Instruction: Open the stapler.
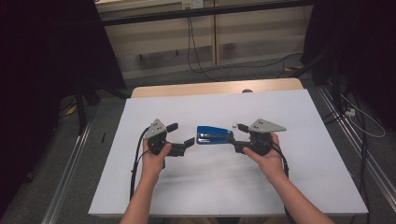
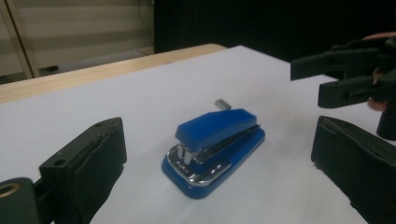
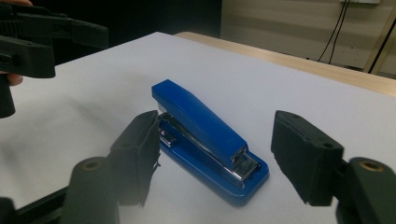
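A blue stapler (image 1: 214,135) (image 2: 215,144) (image 3: 205,135) lies flat on the white tabletop (image 1: 210,186), with a gripper on either side. My left gripper (image 1: 181,134) (image 2: 217,140) is open just left of it, jaws pointing at its chrome front end and apart from it. My right gripper (image 1: 236,133) (image 3: 215,140) is open at the other end. That end sits between its jaws: one pad (image 3: 140,154) is close beside the stapler's base, and the other pad (image 3: 299,154) stands clear of it. Each gripper view also shows the other gripper farther off.
A small grey staple block (image 1: 232,124) (image 2: 223,103) lies on the table just behind the stapler. The wooden table edge (image 1: 187,88) runs along the far side. Beyond it are cables on the floor and a pale cabinet.
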Demonstrator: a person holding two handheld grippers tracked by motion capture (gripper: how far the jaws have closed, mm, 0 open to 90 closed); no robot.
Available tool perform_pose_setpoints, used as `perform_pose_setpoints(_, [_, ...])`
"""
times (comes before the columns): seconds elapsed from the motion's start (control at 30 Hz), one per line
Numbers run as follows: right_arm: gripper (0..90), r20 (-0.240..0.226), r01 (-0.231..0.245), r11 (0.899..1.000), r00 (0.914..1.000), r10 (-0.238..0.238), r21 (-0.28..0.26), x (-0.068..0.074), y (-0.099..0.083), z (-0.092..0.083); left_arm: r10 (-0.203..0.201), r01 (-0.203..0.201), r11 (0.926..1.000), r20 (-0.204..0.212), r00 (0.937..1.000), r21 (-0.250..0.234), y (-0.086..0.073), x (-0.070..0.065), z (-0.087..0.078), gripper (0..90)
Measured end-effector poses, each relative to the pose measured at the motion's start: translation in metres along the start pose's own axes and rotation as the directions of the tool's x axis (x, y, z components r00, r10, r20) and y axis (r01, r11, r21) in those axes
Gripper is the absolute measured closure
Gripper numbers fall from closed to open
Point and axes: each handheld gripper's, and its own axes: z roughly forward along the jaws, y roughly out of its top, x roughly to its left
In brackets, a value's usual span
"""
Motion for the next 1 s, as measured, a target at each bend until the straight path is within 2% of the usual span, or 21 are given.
perform_pose_setpoints(0.07, [43.7, -0.018, 0.012, 1.000, 0.9998, -0.012, 0.008, 0.000, 0.001, 0.003, -0.005, 0.005, 1.0000, 0.002, 1.0000, 0.003, 0.000, 0.000, 0.002, 3.4])
perform_pose_setpoints(0.23, [55.0, -0.034, 0.006, 1.000, 0.9994, -0.005, 0.025, 0.001, 0.001, 0.012, -0.029, 0.029, 0.9996, 0.013, 0.9995, 0.006, 0.002, 0.003, 0.011, 3.4])
perform_pose_setpoints(0.27, [55.0, -0.034, 0.006, 1.000, 0.9994, -0.005, 0.025, 0.001, 0.001, 0.012, -0.029, 0.029, 0.9996, 0.013, 0.9995, 0.006, 0.002, 0.003, 0.011, 3.5])
perform_pose_setpoints(0.33, [61.2, -0.045, 0.011, 0.999, 0.9990, -0.010, 0.032, 0.001, 0.002, 0.016, -0.032, 0.032, 0.9995, 0.009, 0.9995, 0.007, 0.001, 0.004, 0.013, 3.5])
perform_pose_setpoints(0.47, [67.8, -0.059, 0.003, 0.999, 0.9983, -0.001, 0.036, 0.002, 0.003, 0.020, -0.033, 0.033, 0.9993, -0.007, 0.9994, 0.017, 0.002, 0.009, 0.014, 3.5])
perform_pose_setpoints(0.77, [88.9, -0.097, 0.041, 0.997, 0.9947, -0.035, 0.067, 0.006, 0.008, 0.031, -0.032, 0.032, 0.9994, -0.011, 0.9994, 0.016, 0.007, 0.015, 0.021, 3.4])
perform_pose_setpoints(0.83, [90.0, -0.104, 0.049, 0.996, 0.9937, -0.041, 0.074, 0.007, 0.008, 0.034, -0.039, 0.039, 0.9992, -0.008, 0.9992, 0.010, 0.007, 0.017, 0.022, 3.5])
perform_pose_setpoints(1.0, [90.0, -0.112, 0.062, 0.993, 0.9925, -0.050, 0.102, 0.009, 0.010, 0.042, -0.043, 0.043, 0.9985, -0.019, 0.9989, 0.032, 0.004, 0.021, 0.022, 3.4])
